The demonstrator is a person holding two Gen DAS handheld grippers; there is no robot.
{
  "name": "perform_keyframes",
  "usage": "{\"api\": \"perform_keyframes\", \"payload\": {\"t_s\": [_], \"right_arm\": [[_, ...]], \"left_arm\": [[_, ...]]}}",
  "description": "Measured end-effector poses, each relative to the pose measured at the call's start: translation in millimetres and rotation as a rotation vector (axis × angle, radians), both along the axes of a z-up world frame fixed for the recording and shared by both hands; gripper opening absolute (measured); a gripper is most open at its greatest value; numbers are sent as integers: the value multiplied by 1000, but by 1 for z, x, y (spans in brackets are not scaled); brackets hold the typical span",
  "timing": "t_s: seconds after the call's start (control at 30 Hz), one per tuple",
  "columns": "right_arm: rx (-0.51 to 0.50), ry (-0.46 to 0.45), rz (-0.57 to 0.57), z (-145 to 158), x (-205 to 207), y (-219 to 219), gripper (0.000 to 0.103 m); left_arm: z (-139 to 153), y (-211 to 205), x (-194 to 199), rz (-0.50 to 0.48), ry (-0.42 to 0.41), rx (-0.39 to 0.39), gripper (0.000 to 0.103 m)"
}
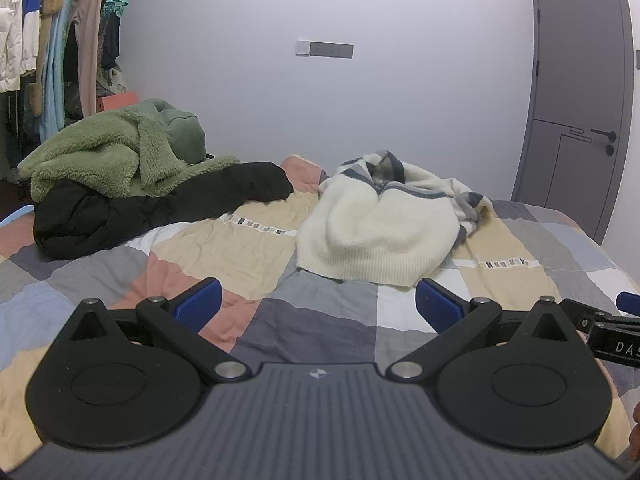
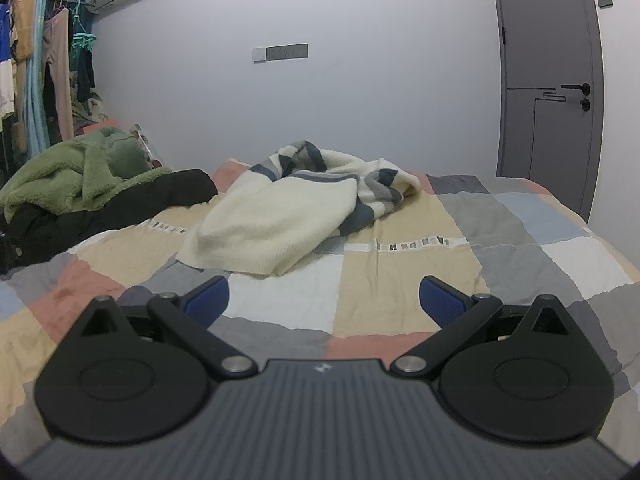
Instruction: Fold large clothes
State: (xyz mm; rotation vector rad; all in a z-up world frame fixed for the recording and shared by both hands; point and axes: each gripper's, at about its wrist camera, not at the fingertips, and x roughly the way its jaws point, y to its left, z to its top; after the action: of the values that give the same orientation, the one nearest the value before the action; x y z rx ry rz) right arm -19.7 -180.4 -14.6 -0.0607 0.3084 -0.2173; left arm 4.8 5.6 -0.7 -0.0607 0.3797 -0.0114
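Observation:
A cream knit sweater with grey and navy stripes lies crumpled on the patchwork bed cover; it also shows in the right wrist view. My left gripper is open and empty, held just above the cover, short of the sweater's ribbed hem. My right gripper is open and empty, also short of the sweater, which lies ahead and to its left. Part of the right gripper shows at the right edge of the left wrist view.
A green fleece garment lies on a black coat at the bed's far left. Hanging clothes fill a rack at the left. A grey door stands at the right, behind the bed's right edge.

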Motion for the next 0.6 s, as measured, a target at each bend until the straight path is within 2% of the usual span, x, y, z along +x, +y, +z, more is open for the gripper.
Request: {"api": "perform_keyframes", "payload": {"t_s": [0.23,0.4,0.6], "right_arm": [[11,14,-7,-3,6,-3,103],[23,24,-1,-7,13,-5,103],[32,39,7,-9,18,-5,103]], "left_arm": [[0,6,4,6,-7,-1,103],[-2,11,13,8,21,-19,103],[-2,11,21,21,17,13,103]]}}
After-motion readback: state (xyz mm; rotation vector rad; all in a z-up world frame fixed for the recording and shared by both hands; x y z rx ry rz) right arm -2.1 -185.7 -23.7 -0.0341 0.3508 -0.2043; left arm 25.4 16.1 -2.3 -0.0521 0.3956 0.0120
